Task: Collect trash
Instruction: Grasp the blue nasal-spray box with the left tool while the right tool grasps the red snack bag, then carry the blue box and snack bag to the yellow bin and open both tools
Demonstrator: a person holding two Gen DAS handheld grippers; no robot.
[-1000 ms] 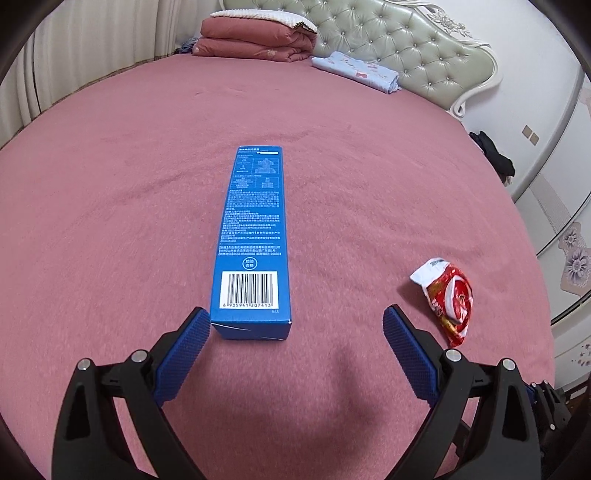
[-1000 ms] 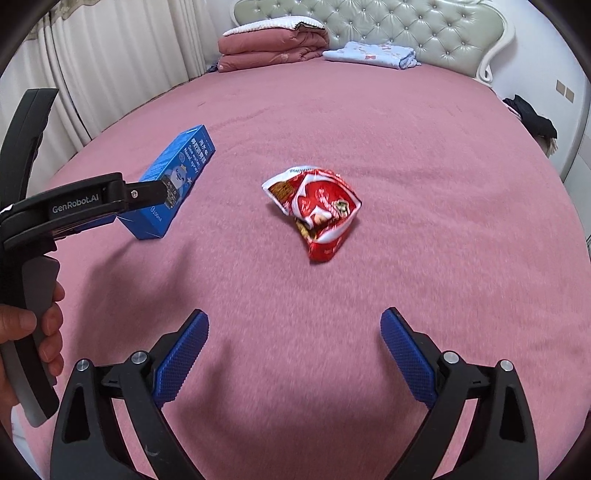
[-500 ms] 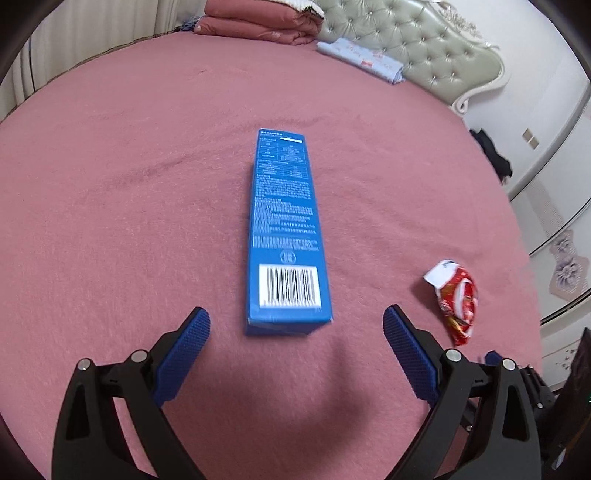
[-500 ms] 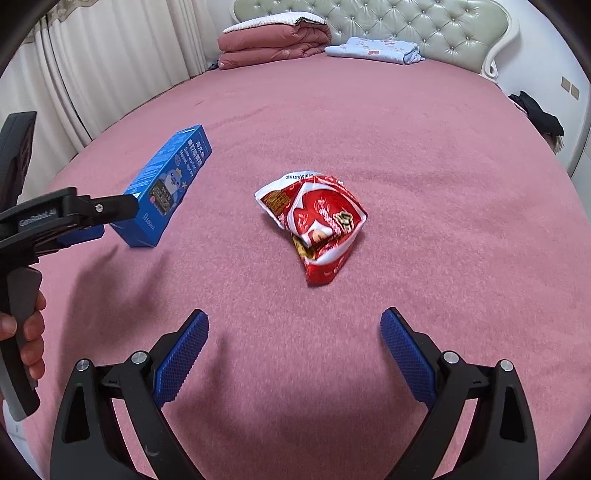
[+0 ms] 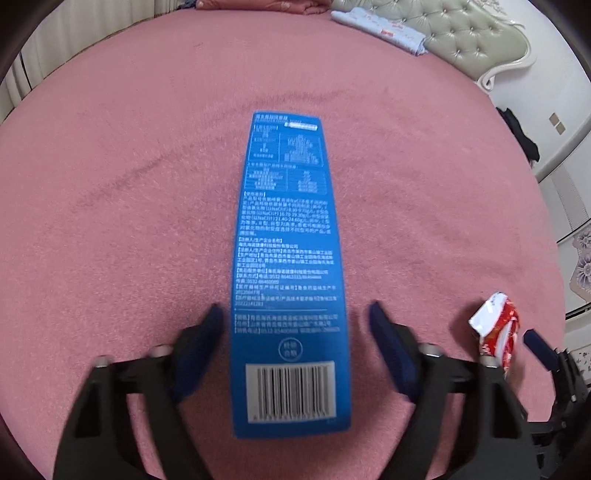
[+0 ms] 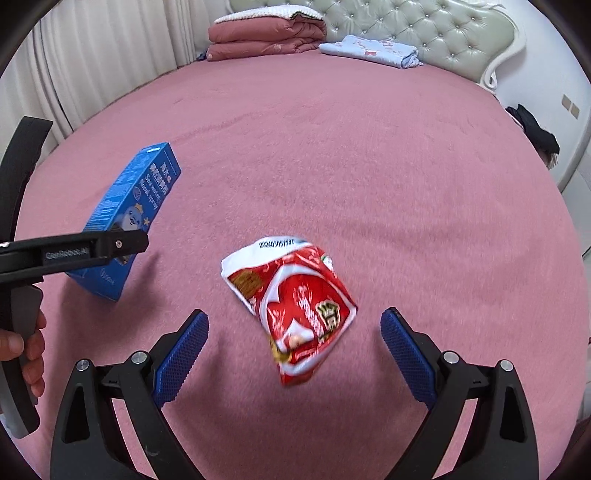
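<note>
A long blue carton [image 5: 288,266] lies on the pink bed cover, barcode end nearest me. My left gripper [image 5: 295,328] is open, its jaws on either side of the carton's near end with gaps on both sides. The carton also shows in the right wrist view [image 6: 129,218], with a left finger [image 6: 110,245] in front of it. A crumpled red and white snack wrapper [image 6: 295,310] lies between the open jaws of my right gripper [image 6: 293,332]. The wrapper also shows at the right of the left wrist view [image 5: 496,332].
The pink bed cover [image 6: 351,155] spreads all around. Folded pink quilts [image 6: 266,37] and a light blue folded cloth [image 6: 369,51] lie by the tufted green headboard [image 6: 424,26]. Curtains [image 6: 92,62] hang at the left. Dark clothing [image 6: 535,129] lies off the bed's right edge.
Both grippers have moved forward and down. The carton's near end now sits between the left jaws, and the wrapper now sits between the right jaws. Both stay open.
</note>
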